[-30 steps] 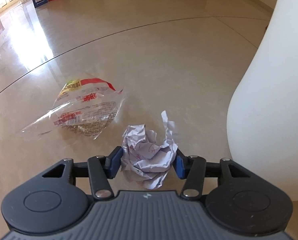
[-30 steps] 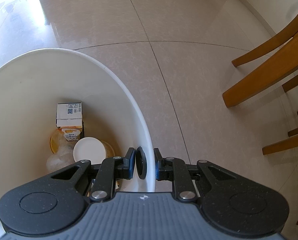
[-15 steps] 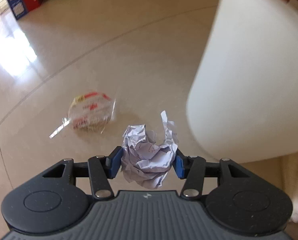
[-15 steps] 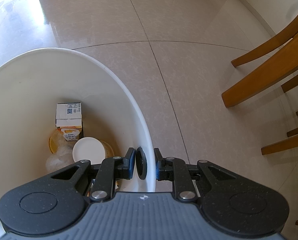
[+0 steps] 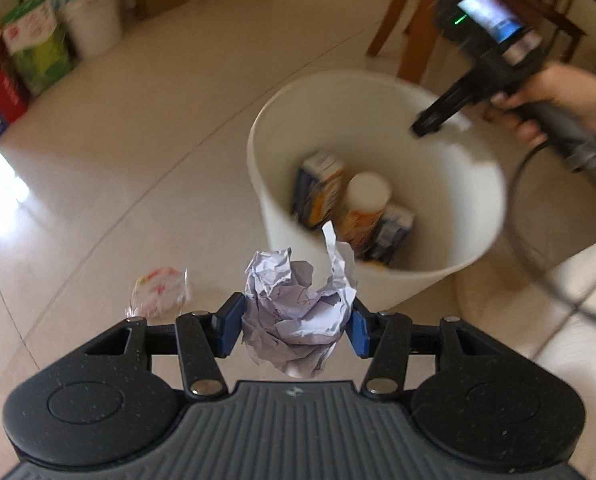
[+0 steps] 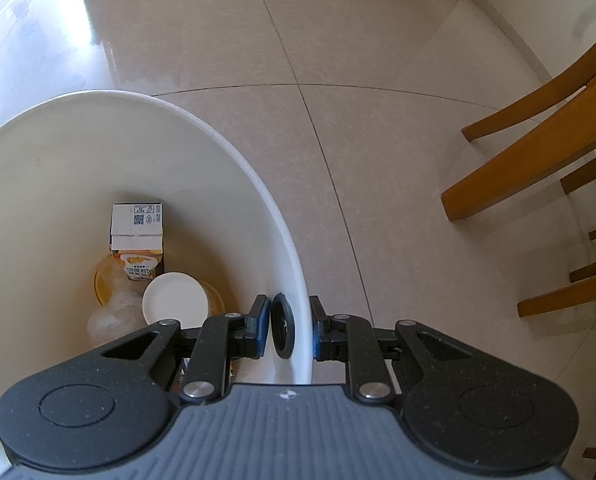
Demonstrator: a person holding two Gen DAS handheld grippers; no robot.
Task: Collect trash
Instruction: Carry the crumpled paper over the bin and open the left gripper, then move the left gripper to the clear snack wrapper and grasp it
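My left gripper (image 5: pixel 295 324) is shut on a crumpled ball of white paper (image 5: pixel 298 304), held in the air just short of the white trash bin (image 5: pixel 257 168). Inside the bin lie a juice carton (image 6: pixel 137 236), a white-lidded cup (image 6: pixel 175 300) and other packaging. A clear snack wrapper (image 5: pixel 159 294) with red print lies on the floor to the left, blurred. My right gripper (image 6: pixel 285 330) is shut on the bin's rim (image 6: pixel 257 184), with a black round piece against the rim's inner side. The left wrist view shows it at the bin's far edge (image 5: pixel 430 124), held by a hand (image 5: pixel 550 92).
Wooden chair legs (image 6: pixel 518 176) stand right of the bin and behind it (image 5: pixel 418 20). Coloured boxes (image 5: pixel 37 40) and a small white pail (image 5: pixel 93 24) line the far left wall. A black cable (image 5: pixel 538 264) hangs from the right gripper. Glossy tiled floor (image 6: pixel 358 40) lies around.
My left gripper has risen with the paper ball and swung toward the bin, whose inside now shows. The wrapper stays on the floor, now smaller. The right gripper has not moved.
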